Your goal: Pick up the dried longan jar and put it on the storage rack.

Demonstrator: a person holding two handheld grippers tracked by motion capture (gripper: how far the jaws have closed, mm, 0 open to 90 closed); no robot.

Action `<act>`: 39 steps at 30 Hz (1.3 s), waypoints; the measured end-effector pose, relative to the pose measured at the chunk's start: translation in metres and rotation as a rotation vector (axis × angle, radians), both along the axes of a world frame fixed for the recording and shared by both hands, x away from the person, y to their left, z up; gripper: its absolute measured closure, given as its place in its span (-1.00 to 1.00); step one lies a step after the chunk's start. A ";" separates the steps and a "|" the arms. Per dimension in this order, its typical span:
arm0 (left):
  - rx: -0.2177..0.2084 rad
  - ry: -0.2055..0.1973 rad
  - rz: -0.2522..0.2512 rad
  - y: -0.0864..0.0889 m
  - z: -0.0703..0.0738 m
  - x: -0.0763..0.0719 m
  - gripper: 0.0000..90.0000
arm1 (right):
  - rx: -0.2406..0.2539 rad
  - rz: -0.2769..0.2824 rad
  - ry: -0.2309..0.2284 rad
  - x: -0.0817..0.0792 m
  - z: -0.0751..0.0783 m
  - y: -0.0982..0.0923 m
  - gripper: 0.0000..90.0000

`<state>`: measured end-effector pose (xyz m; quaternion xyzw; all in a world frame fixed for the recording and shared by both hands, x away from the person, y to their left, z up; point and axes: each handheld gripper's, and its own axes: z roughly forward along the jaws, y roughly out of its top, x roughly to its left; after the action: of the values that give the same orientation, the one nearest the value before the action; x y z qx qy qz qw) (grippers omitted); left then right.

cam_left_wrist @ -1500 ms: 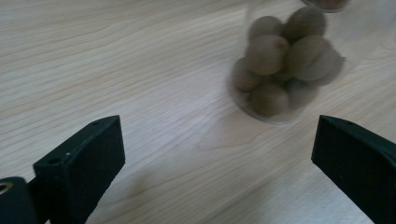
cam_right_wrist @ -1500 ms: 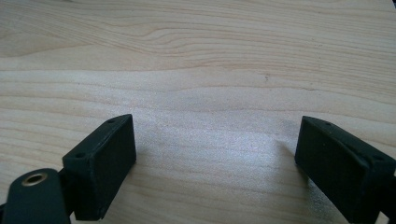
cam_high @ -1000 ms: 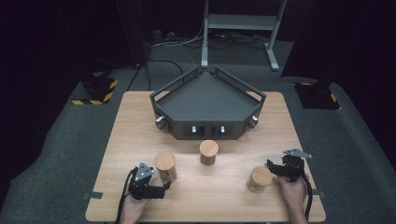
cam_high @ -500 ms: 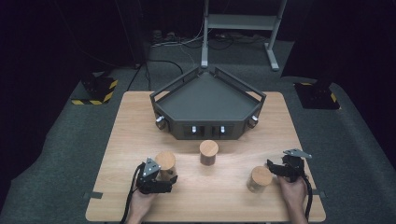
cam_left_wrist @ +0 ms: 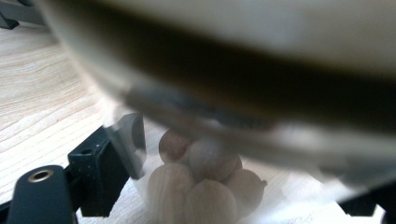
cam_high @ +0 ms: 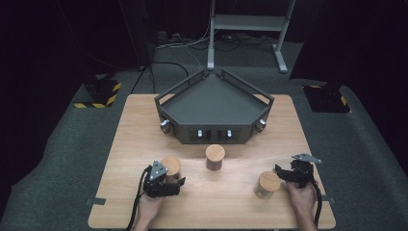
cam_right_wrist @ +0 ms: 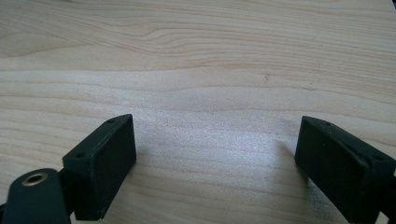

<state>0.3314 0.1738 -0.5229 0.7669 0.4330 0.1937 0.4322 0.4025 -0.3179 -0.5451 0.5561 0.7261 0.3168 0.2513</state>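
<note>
Three glass jars with wooden lids stand on the wooden table. My left gripper (cam_high: 171, 183) is around the left jar (cam_high: 171, 165); its jaws have just been closing, and the pads now sit against the glass. In the left gripper view the jar (cam_left_wrist: 280, 74) is very close and blurred, with several wooden balls (cam_left_wrist: 205, 182) inside, between the jaws of the left gripper (cam_left_wrist: 243, 186). My right gripper (cam_high: 283, 174) stands open just right of the right jar (cam_high: 267, 184). Between the right gripper's (cam_right_wrist: 215, 158) jaws there is bare table. The middle jar (cam_high: 215, 156) stands alone.
A dark five-sided tray (cam_high: 214, 103) with raised walls sits at the back middle of the table (cam_high: 288, 125). The floor around is dark carpet, with a metal stand (cam_high: 250, 21) behind and yellow-black marked blocks (cam_high: 98, 94) at the back left.
My left gripper has slid forward from the near edge up to the left jar, and its jaws now flank it. The right gripper and the other jars have not moved.
</note>
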 end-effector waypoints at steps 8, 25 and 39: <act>0.025 -0.027 0.023 -0.005 0.001 0.000 -0.58 | 0.001 -0.001 0.000 0.000 0.000 0.000 -0.72; 0.040 -0.074 0.031 -0.003 0.001 -0.002 -0.42 | 0.001 -0.001 0.000 0.000 0.000 0.000 -0.72; 0.011 -0.086 0.039 0.001 0.009 -0.001 -0.41 | 0.001 -0.001 0.000 0.000 0.000 0.000 -0.72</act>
<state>0.3306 0.1747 -0.5137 0.7517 0.4280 0.2372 0.4422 0.4024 -0.3177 -0.5452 0.5566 0.7255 0.3172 0.2513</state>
